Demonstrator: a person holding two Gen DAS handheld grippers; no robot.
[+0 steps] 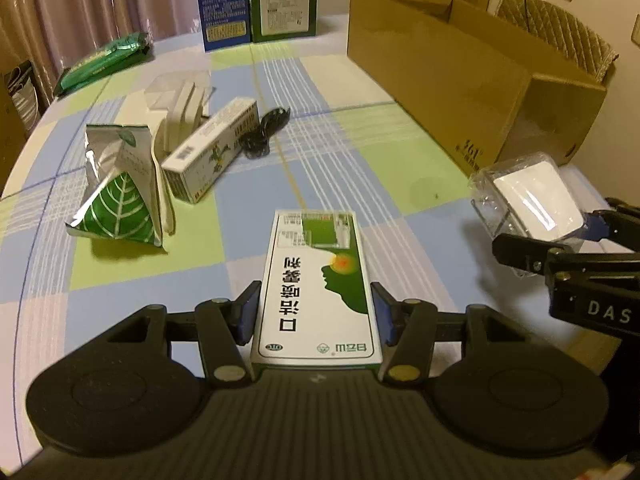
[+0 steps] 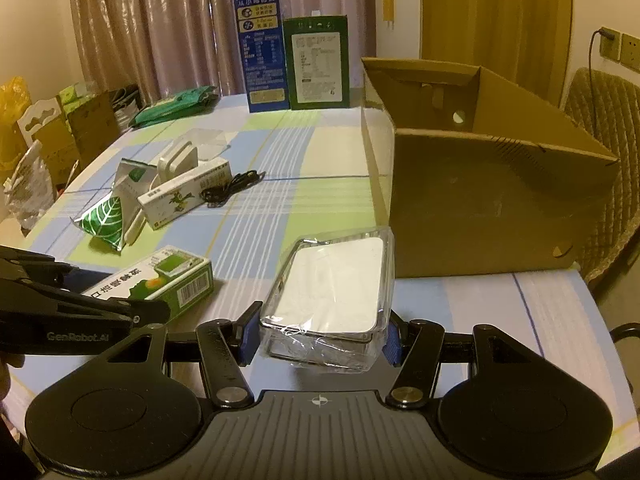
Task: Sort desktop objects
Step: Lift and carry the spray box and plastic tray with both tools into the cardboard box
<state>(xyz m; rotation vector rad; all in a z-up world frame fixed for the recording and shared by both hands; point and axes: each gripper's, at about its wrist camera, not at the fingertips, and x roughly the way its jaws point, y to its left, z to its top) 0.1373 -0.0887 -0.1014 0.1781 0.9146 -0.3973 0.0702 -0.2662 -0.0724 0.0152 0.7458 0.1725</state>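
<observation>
My left gripper (image 1: 316,312) is shut on a green and white medicine box (image 1: 316,280), held flat over the checked tablecloth; the box also shows in the right wrist view (image 2: 160,280). My right gripper (image 2: 320,336) is shut on a clear plastic case with a white card inside (image 2: 336,280), just in front of the open cardboard box (image 2: 480,168). In the left wrist view the case (image 1: 528,204) and the right gripper (image 1: 568,240) are at the right, beside the cardboard box (image 1: 460,76).
On the left of the table lie a leaf-print foil pouch (image 1: 120,192), a white medicine box (image 1: 212,148), a white stand (image 1: 180,112), a black cable (image 1: 264,128) and a green packet (image 1: 104,60). Blue and green cartons (image 1: 256,0) stand at the back. A chair (image 2: 600,140) is at right.
</observation>
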